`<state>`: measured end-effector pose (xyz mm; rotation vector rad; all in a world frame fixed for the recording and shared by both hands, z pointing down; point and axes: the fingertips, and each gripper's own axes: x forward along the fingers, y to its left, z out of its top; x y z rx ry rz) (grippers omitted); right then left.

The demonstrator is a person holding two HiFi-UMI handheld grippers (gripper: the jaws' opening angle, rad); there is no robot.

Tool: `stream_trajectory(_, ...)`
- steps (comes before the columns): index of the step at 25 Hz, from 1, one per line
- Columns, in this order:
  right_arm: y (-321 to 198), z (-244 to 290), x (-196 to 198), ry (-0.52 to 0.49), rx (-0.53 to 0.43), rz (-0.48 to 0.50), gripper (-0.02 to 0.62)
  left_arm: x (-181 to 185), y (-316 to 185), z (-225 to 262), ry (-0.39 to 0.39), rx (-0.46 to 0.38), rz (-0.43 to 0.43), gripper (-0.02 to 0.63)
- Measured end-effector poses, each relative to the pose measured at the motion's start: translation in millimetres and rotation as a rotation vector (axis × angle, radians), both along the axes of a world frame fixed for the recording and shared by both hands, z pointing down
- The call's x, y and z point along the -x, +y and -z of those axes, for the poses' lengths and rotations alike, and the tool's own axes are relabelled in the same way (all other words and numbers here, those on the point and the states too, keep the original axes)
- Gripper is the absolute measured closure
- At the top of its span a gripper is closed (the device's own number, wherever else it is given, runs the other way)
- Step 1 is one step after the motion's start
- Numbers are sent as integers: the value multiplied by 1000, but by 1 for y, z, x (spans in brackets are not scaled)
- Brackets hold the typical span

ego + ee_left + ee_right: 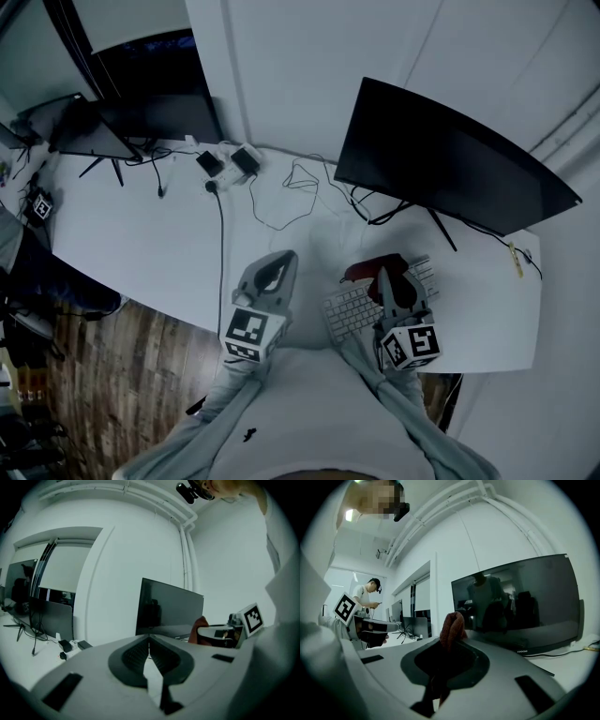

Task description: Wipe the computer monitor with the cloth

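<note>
The right gripper (451, 644) is clenched on the cloth (453, 626). The dark red fabric is pinched between the jaws, and a bunched fold sticks up past the fingertips toward the monitor (520, 601). From the head view, the cloth (367, 267) sits at the tip of the right gripper (383, 275), above the keyboard (349, 311) and near the monitor (441, 155), not touching it. The left gripper (149, 638) is pressed shut with nothing between its jaws. It is held over the near edge of the desk (150, 244), left of the right gripper.
</note>
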<state>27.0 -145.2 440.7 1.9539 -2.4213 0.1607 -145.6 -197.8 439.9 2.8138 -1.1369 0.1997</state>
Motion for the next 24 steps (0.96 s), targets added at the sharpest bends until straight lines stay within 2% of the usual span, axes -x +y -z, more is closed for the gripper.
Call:
stream_trajectory(11,4,-7,-4,-23,18,2,558,-4,1,-10,25,21,7,584)
stream_trajectory(24,0,4,6,-100,-5,86,558,-4,4,-9,23,22,-9,584)
